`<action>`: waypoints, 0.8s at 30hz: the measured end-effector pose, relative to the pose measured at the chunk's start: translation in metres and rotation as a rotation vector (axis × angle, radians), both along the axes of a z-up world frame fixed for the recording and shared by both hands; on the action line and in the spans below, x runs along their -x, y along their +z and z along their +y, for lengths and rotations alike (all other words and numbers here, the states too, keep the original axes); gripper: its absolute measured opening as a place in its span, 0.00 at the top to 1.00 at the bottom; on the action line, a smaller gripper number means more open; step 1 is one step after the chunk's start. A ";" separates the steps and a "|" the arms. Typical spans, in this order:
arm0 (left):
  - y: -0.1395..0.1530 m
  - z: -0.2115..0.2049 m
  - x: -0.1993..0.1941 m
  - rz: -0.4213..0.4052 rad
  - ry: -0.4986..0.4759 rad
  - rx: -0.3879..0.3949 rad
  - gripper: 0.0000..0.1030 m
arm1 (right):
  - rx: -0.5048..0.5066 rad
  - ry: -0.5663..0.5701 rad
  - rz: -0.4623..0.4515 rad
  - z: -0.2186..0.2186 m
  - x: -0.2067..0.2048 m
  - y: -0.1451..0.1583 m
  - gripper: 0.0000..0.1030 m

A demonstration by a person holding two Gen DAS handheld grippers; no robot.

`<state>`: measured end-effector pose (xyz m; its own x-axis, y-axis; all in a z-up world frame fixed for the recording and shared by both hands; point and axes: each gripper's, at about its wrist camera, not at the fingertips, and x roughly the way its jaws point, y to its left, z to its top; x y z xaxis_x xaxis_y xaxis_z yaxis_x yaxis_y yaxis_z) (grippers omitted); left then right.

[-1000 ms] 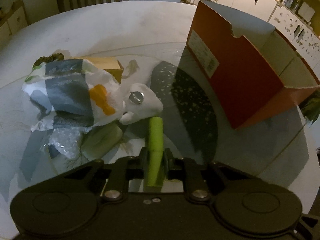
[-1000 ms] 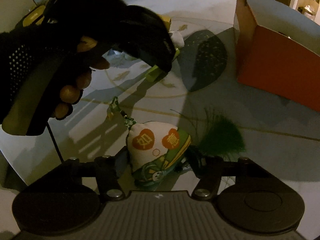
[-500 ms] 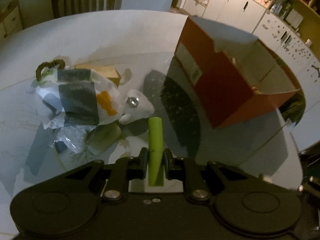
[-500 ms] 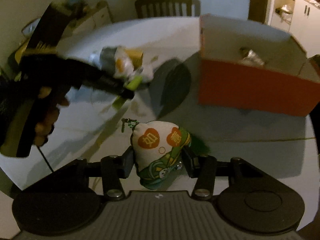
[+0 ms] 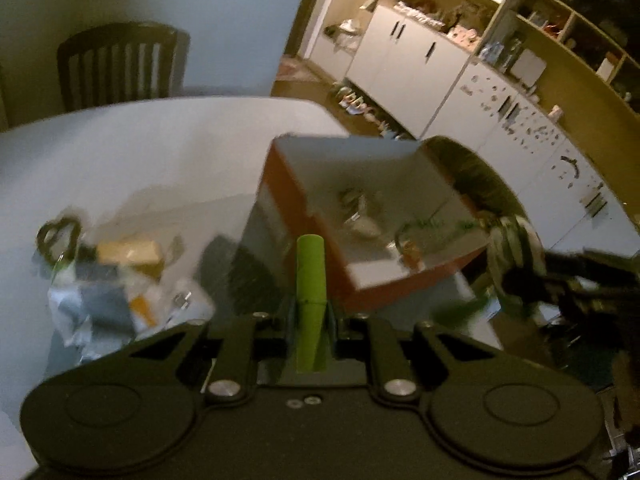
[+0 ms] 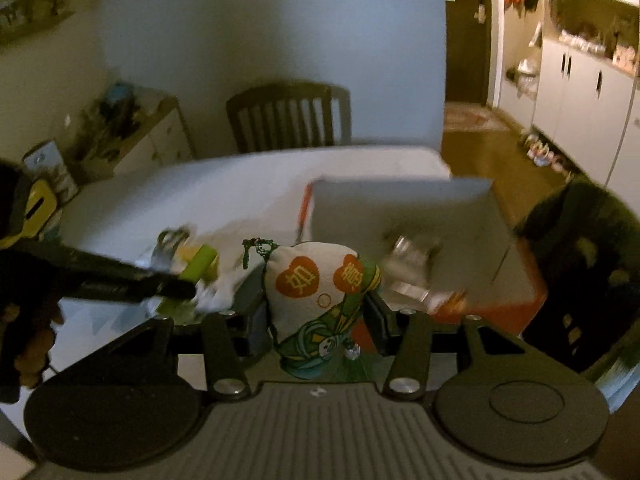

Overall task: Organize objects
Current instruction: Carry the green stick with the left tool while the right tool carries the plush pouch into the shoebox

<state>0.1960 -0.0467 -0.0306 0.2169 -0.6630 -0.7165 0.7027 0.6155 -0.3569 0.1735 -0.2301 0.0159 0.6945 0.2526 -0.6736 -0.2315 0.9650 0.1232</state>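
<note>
Legible marking found on one item only: the white cloth pouch (image 6: 316, 304) bears two orange hearts, the left printed with the character 如, the right with 意. The left wrist view is too blurred for any text to be read.

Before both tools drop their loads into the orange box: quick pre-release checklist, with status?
1. Left tool shut on green tube: ok.
2. Right tool shut on printed pouch: ok.
3. Orange box open at the top: ok.
4. Green tube over the opening: not ok, its tip sits at the near wall.
5. Pouch over the opening: cannot tell, the right wrist view is blurred and the pouch hides the near rim.
6. Space inside: ok, only a crumpled shiny item on the floor.
</note>
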 end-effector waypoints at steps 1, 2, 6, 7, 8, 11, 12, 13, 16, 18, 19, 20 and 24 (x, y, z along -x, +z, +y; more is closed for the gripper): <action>0.006 -0.006 0.000 -0.005 -0.002 0.007 0.86 | 0.000 -0.003 -0.011 -0.006 -0.008 0.006 0.52; 0.011 -0.012 0.001 -0.008 -0.006 0.013 0.86 | 0.003 -0.007 -0.021 -0.013 -0.017 0.012 0.52; 0.029 -0.043 -0.001 -0.040 -0.018 0.025 0.86 | 0.037 -0.023 -0.069 -0.035 -0.051 0.028 0.52; 0.033 -0.054 -0.001 -0.056 -0.022 0.022 0.86 | 0.040 -0.022 -0.076 -0.040 -0.059 0.030 0.52; 0.035 -0.063 -0.001 -0.067 -0.024 0.016 0.86 | 0.042 -0.021 -0.080 -0.044 -0.070 0.031 0.52; 0.037 -0.089 -0.002 -0.069 -0.025 0.001 0.86 | 0.058 -0.029 -0.082 -0.059 -0.097 0.028 0.52; 0.035 -0.098 -0.003 -0.067 -0.021 -0.006 0.86 | 0.061 -0.034 -0.081 -0.065 -0.106 0.025 0.52; 0.033 -0.105 -0.004 -0.064 -0.021 -0.015 0.86 | 0.065 -0.036 -0.080 -0.068 -0.114 0.022 0.52; 0.023 -0.128 -0.006 -0.048 -0.016 -0.048 0.86 | 0.077 -0.037 -0.059 -0.081 -0.134 0.010 0.52; 0.013 -0.142 -0.007 -0.042 -0.013 -0.073 0.86 | 0.088 -0.024 -0.035 -0.087 -0.147 -0.002 0.52; 0.007 -0.149 -0.007 -0.038 -0.012 -0.088 0.86 | 0.092 -0.021 -0.023 -0.091 -0.153 -0.009 0.52; 0.000 -0.156 -0.008 -0.031 -0.007 -0.103 0.86 | 0.097 -0.017 -0.008 -0.092 -0.158 -0.016 0.52; -0.027 -0.178 -0.015 0.011 0.014 -0.168 0.86 | 0.120 0.047 0.074 -0.093 -0.177 -0.051 0.52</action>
